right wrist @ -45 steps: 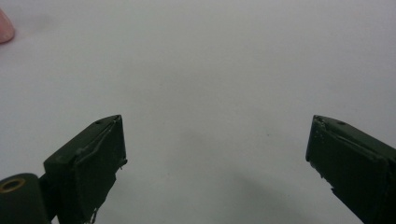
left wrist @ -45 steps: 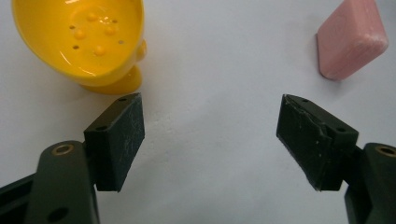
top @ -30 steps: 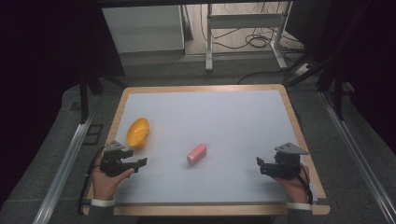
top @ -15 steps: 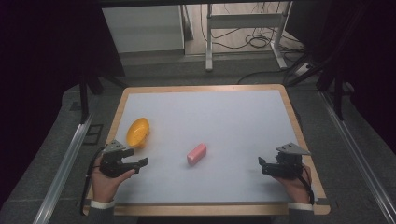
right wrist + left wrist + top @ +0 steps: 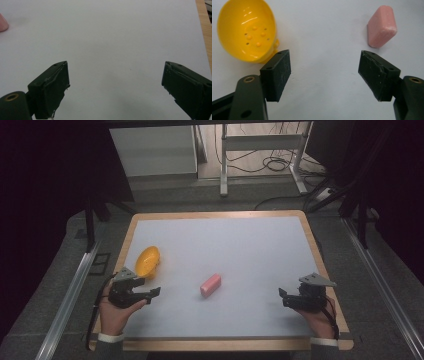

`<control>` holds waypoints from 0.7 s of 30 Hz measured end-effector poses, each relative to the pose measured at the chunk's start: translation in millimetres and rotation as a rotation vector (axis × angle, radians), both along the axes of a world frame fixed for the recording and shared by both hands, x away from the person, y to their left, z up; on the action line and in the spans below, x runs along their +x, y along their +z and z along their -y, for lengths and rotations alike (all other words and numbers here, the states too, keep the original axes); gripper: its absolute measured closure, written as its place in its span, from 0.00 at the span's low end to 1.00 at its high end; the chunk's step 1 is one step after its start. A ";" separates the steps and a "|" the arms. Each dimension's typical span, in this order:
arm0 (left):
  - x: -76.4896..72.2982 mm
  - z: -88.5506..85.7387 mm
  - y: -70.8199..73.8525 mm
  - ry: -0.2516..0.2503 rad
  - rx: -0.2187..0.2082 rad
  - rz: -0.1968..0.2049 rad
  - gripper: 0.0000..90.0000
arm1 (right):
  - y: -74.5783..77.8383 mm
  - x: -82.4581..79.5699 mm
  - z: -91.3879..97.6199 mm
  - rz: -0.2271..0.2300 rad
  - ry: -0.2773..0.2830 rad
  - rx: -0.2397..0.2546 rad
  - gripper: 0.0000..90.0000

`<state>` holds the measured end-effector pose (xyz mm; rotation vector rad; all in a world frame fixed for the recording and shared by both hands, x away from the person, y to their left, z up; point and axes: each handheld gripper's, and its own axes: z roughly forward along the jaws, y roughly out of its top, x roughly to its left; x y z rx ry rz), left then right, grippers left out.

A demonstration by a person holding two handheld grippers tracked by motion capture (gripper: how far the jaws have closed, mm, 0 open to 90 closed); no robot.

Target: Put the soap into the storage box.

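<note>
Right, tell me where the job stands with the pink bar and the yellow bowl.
Nothing looks done yet: the pink soap bar lies alone on the white table, apart from the yellow bowl. In hand: the left claw is open, facing the gap between them. The right claw is open over bare table. Any grasp or move is left.

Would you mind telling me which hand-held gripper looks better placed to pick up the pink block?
Probably the left hand-held gripper: its open jaws point toward the pink block, which lies closer to it. The right hand-held gripper, also open, sits farther away near the table's edge.
</note>
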<state>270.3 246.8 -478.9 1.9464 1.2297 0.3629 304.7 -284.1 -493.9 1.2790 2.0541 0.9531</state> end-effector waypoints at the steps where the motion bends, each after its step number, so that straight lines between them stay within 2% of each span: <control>1: 0.8 1.6 1.4 -0.003 0.008 0.002 0.29 | 0.1 -0.1 0.4 0.000 -0.003 0.001 0.08; 2: 3.5 4.0 3.7 -0.010 0.020 0.001 0.29 | 0.1 -0.1 0.7 -0.001 -0.005 0.001 0.08; 5: 6.0 6.2 6.1 -0.013 0.018 -0.001 0.29 | -0.2 -0.2 1.2 -0.001 -0.006 0.000 0.08; 6: 7.3 7.7 7.5 -0.018 0.008 -0.005 0.29 | -0.4 -0.3 1.3 -0.003 -0.005 0.001 0.08; 10: 11.7 13.4 12.6 -0.048 0.014 -0.016 0.29 | -0.9 -0.5 1.0 -0.004 -0.005 -0.003 0.09; 21: 22.4 23.0 20.1 -0.076 0.057 -0.042 0.28 | -0.2 -1.8 0.5 0.010 -0.007 -0.009 0.09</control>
